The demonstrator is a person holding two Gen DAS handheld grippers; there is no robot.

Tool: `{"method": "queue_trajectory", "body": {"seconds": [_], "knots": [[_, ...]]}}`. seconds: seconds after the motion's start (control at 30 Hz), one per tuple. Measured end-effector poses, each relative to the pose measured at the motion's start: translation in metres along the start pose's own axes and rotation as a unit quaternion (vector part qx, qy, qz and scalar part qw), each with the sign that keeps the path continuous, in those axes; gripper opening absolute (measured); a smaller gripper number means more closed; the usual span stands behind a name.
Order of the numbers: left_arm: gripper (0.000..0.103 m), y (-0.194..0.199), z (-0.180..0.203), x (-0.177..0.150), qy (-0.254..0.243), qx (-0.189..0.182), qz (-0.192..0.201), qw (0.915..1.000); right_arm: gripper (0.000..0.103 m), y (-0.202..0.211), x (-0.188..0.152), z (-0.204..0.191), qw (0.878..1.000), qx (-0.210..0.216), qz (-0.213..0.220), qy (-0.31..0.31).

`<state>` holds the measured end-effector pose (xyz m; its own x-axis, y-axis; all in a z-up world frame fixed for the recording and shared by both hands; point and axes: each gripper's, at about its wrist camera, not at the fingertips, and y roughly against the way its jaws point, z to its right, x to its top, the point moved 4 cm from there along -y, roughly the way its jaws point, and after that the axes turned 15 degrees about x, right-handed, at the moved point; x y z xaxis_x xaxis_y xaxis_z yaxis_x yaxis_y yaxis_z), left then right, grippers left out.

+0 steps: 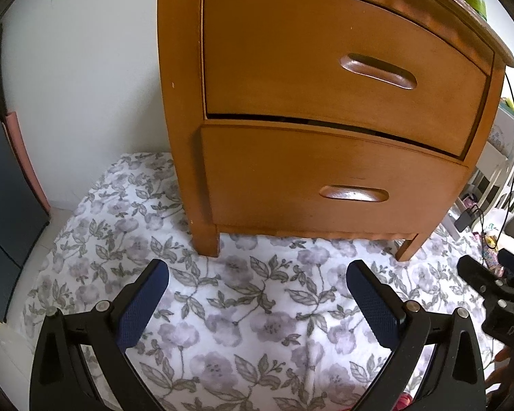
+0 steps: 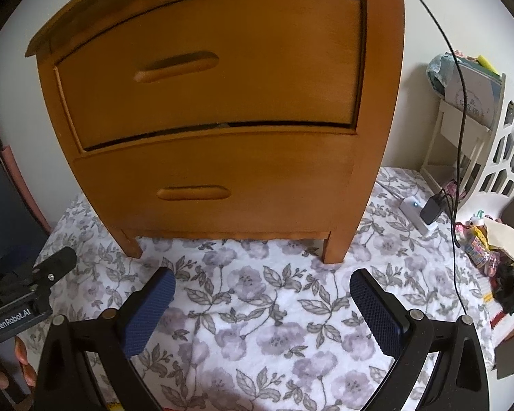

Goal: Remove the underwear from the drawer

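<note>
A wooden nightstand [image 1: 325,102] stood on a floral sheet [image 1: 243,308] against the white wall, filling most of both views. Its upper drawer [image 1: 342,68] and lower drawer [image 1: 325,185] were both pushed in, so the task looked barely begun: a drawer had yet to be pulled by its recessed handle [image 1: 377,70]. The underwear was nowhere visible, presumably inside one drawer; which one could not be told. To the right stood a white shelf unit [image 2: 490,144], a power strip with a charger [image 2: 425,210] and small clutter, with a black cable [image 2: 459,102] hanging beside the nightstand. Nothing blocked the drawer fronts. The left gripper [image 1: 257,287] and right gripper [image 2: 262,287] hovered over the sheet, fingers spread wide and empty.
</note>
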<state>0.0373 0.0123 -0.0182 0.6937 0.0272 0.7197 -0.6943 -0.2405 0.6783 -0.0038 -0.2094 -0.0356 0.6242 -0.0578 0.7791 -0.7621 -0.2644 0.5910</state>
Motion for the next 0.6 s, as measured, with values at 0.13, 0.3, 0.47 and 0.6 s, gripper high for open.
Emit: {"method": "queue_trajectory", "body": {"seconds": [0.13, 0.3, 0.47, 0.6], "knots": [[0.103, 0.0009, 0.0000, -0.0001, -0.001, -0.005, 0.000, 1.0000, 0.103, 0.0053, 0.0042, 0.0000, 1.000, 0.000, 0.020, -0.003], [0.103, 0.0040, 0.0031, 0.0009, -0.005, -0.013, 0.003, 0.9999, 0.103, 0.0071, 0.0067, -0.0038, 1.000, 0.001, 0.026, 0.005], [0.103, 0.0066, 0.0008, 0.0031, 0.002, -0.016, 0.007, 0.9998, 0.103, 0.0073, 0.0068, -0.0050, 1.000, 0.001, 0.028, 0.009], [0.103, 0.0080, -0.0016, 0.0057, 0.009, -0.016, 0.008, 0.9998, 0.103, 0.0071, 0.0071, -0.0048, 1.000, 0.000, 0.028, 0.010]]}}
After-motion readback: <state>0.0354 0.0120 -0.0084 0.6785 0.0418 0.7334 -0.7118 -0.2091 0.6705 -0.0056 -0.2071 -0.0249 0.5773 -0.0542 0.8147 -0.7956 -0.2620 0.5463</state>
